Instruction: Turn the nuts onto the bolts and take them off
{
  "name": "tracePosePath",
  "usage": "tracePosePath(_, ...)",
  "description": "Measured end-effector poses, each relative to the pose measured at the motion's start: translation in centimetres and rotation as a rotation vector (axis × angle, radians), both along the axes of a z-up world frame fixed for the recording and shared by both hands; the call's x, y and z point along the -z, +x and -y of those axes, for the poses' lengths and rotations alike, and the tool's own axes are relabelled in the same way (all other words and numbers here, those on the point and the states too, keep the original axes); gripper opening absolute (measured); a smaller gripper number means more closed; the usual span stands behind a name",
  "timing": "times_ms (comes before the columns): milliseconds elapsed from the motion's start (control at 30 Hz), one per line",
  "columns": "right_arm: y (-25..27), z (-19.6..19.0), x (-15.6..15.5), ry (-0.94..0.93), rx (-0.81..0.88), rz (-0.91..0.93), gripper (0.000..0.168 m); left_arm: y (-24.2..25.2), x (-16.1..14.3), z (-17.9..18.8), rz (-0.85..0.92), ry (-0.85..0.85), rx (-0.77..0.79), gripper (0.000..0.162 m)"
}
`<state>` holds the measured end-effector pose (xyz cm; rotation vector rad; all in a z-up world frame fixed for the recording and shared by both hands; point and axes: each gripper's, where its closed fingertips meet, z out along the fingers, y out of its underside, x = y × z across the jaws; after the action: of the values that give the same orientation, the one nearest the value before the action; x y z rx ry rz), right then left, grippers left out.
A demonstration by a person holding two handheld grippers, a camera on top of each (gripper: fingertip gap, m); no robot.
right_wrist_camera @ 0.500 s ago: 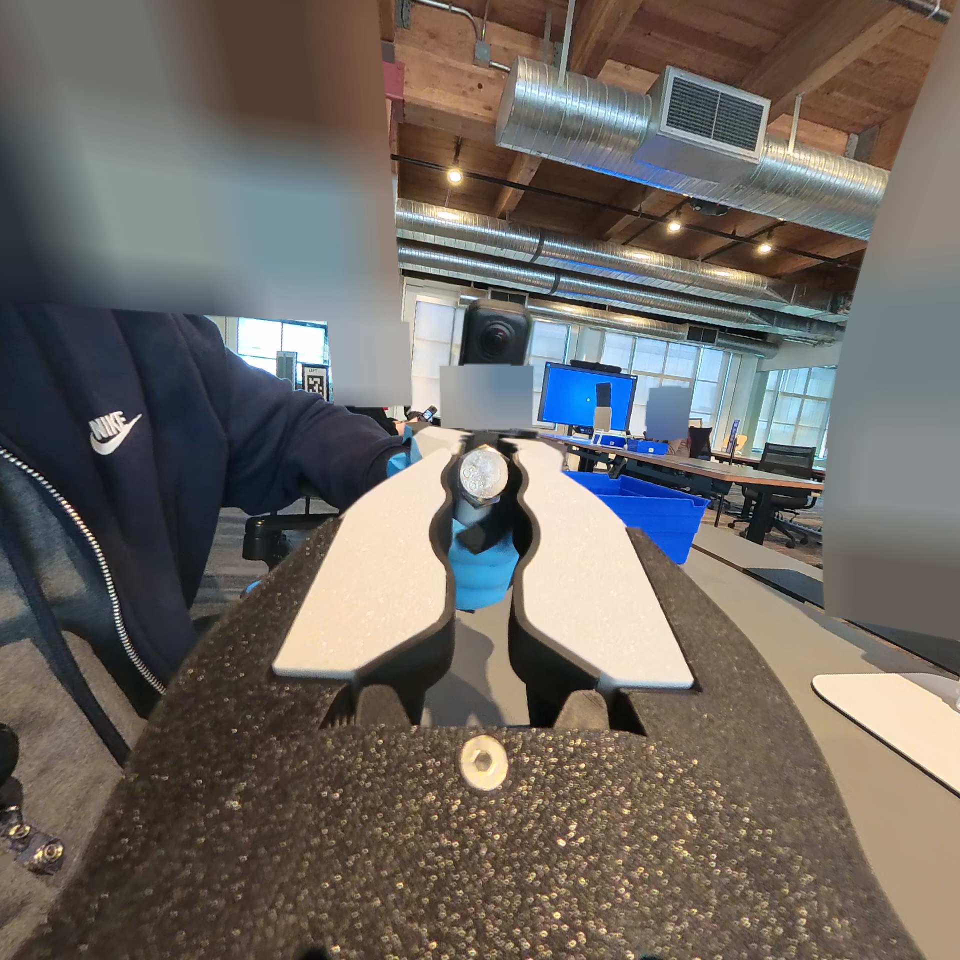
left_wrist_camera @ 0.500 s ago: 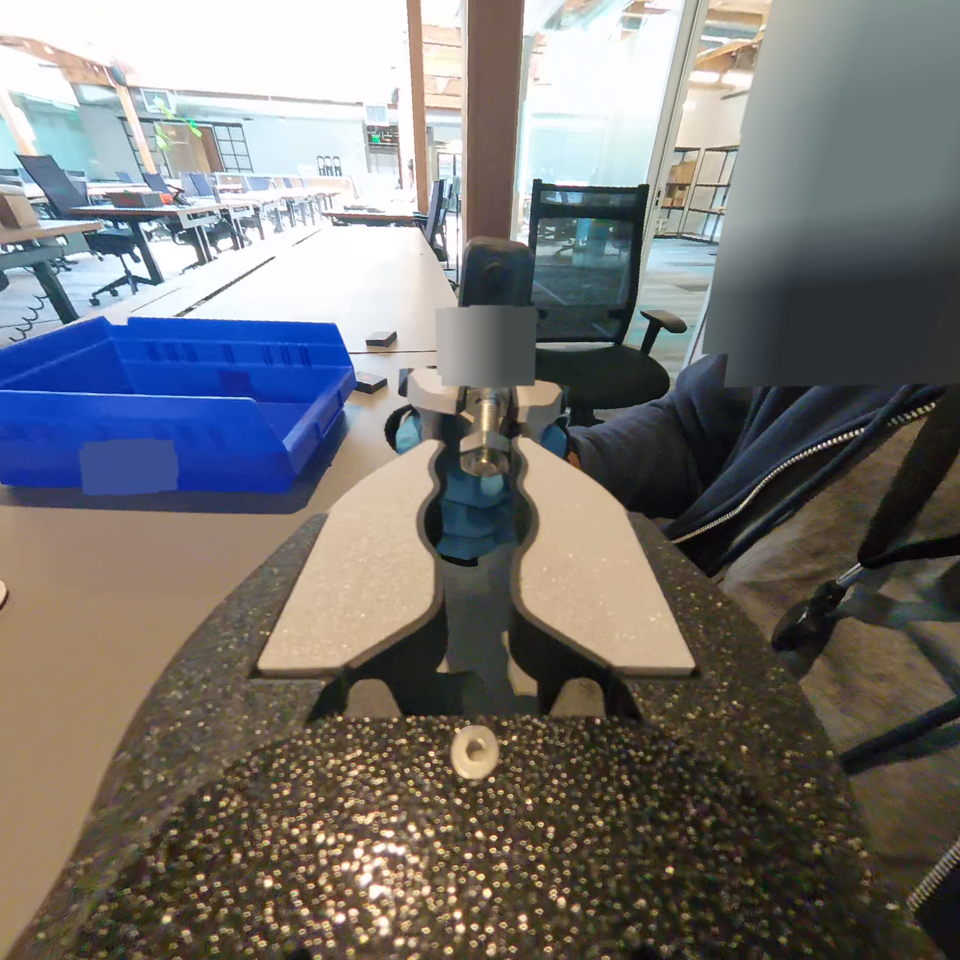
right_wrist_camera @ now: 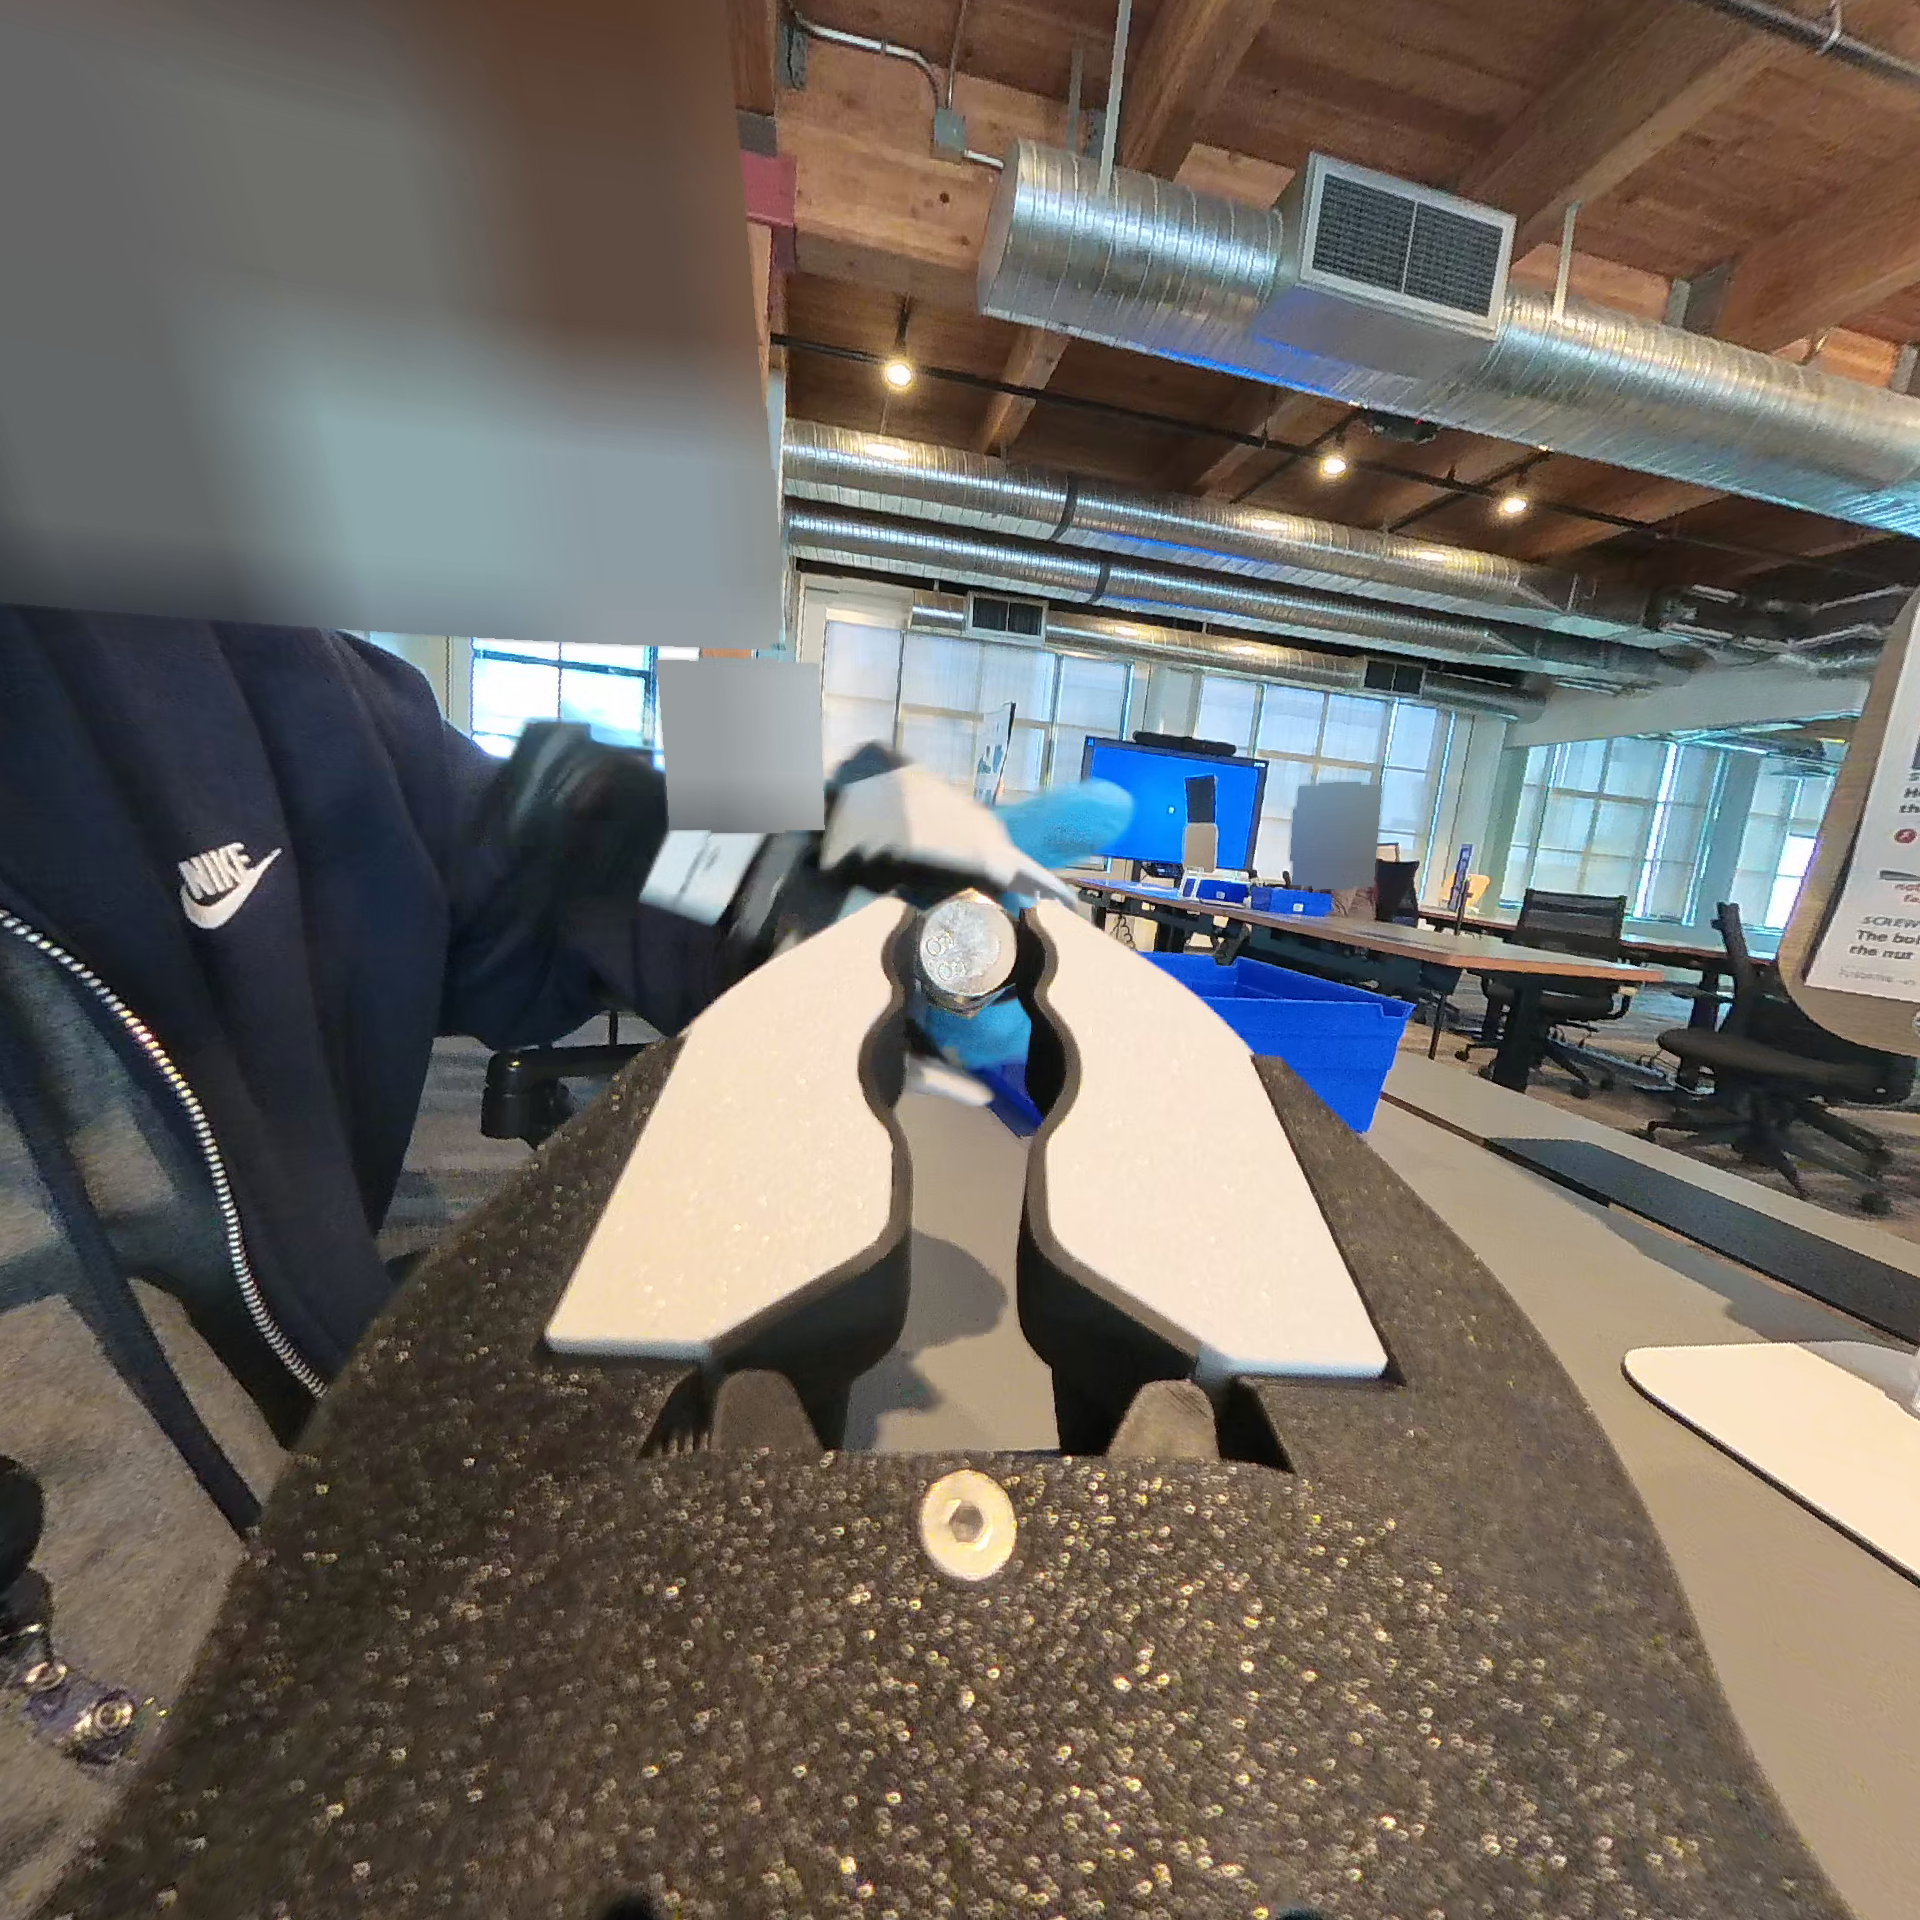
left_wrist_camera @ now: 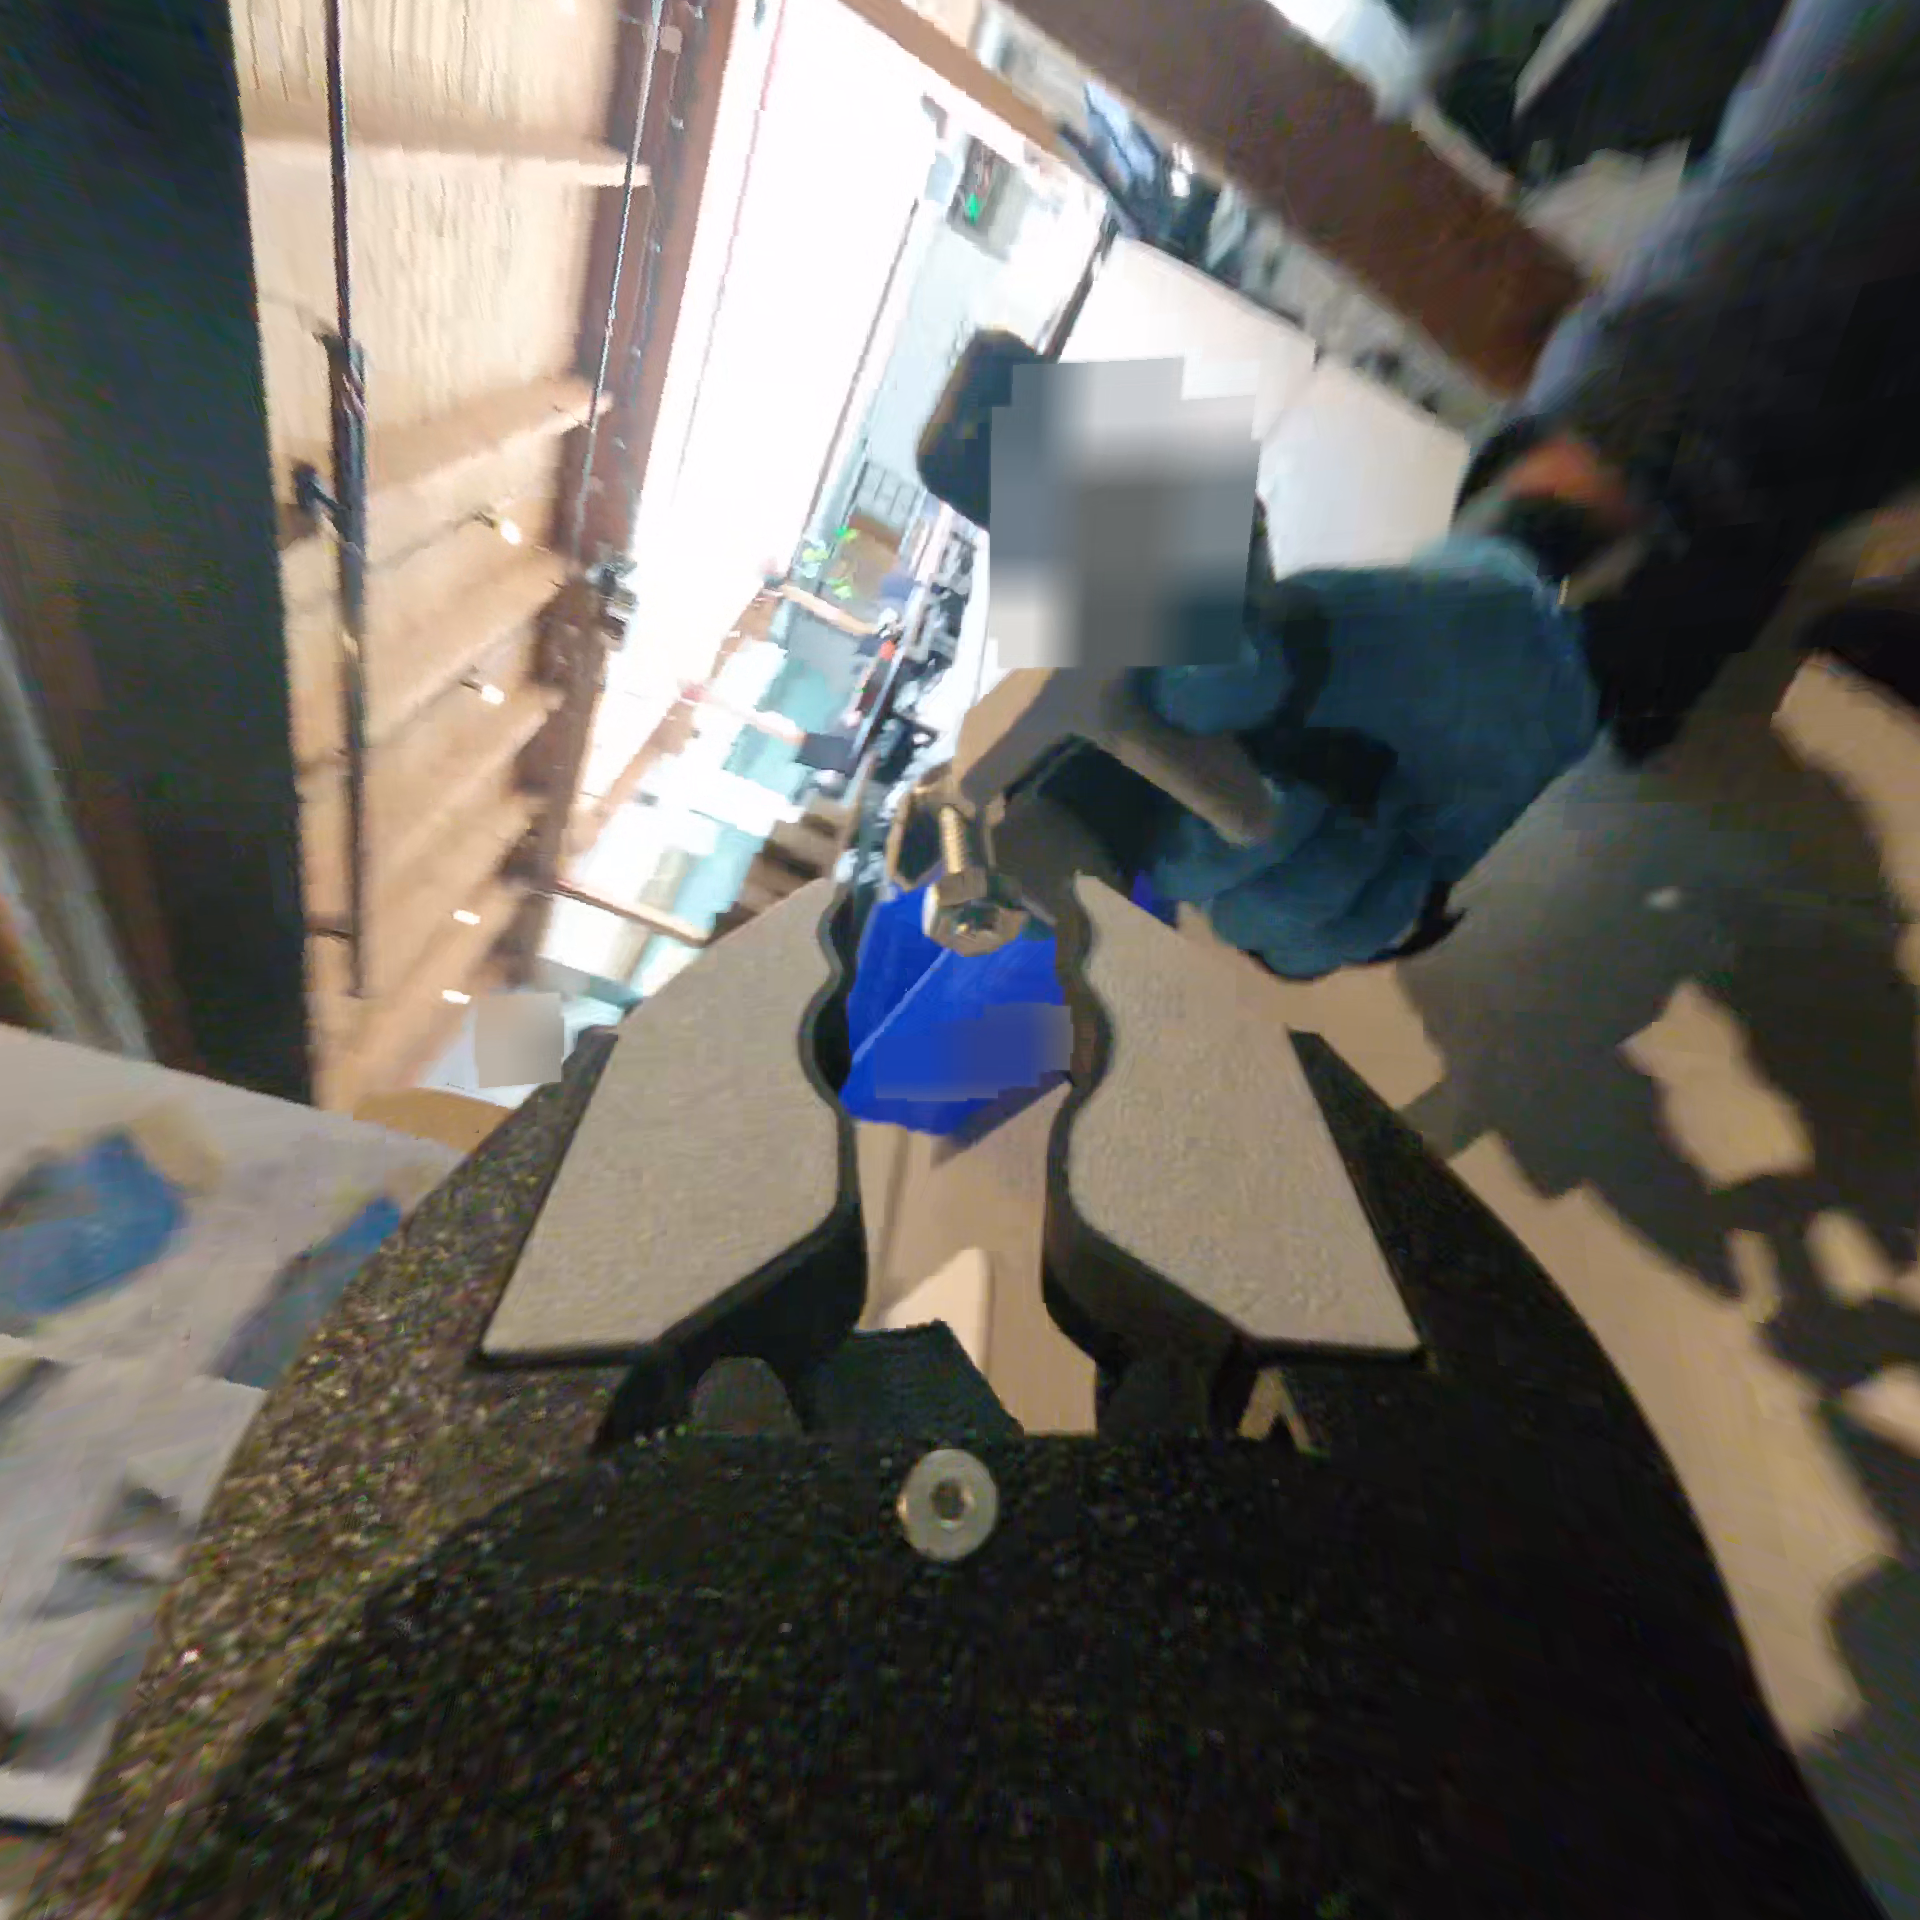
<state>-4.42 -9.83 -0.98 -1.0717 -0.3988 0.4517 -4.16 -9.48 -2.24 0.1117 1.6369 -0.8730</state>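
Bolt (right_wrist_camera: pixel 964 954) clamped by its head between the tips of the right gripper (right_wrist_camera: pixel 966 961), held up in the air above the grey table (right_wrist_camera: pixel 1714 1621). Nut (left_wrist_camera: pixel 961 906) sitting on the bolt's threaded end, just ahead of the left gripper (left_wrist_camera: pixel 951 935), whose jaws stand apart around it without touching. Blue bin (right_wrist_camera: pixel 1294 1023) on the table behind the bolt.

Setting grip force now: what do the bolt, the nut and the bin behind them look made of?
Bolt: bright, silvery metal, probably plated steel; its round head mirrors the light. Nut: the same shiny metal, with glinting hex faces. Blue bin: likely moulded plastic, uniform saturated colour, smooth with thin ribbed walls. Alloy or plating cannot be told.
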Motion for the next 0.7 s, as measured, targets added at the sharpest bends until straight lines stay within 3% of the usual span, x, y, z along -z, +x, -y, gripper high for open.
tracePosePath(100,0.04,0.24,-0.19,0.007,-0.001,-0.015,0.018,-0.17,-0.37,-0.25,-0.208,-0.232,0.089,0.035)
tracePosePath(200,0.15,0.35,-0.46,0.013,-0.007,-0.035,0.018,-0.05,-0.63,-0.69,-0.307,-0.370,0.122,0.025)
tracePosePath(400,0.27,0.26,-0.60,0.018,-0.016,-0.053,0.018,-0.36,0.19,-0.10,-0.354,-0.353,0.155,0.013)
tracePosePath(700,0.10,-0.13,-0.84,0.019,-0.031,-0.067,0.018,0.15,0.26,0.17,-0.380,-0.381,0.131,0.038)
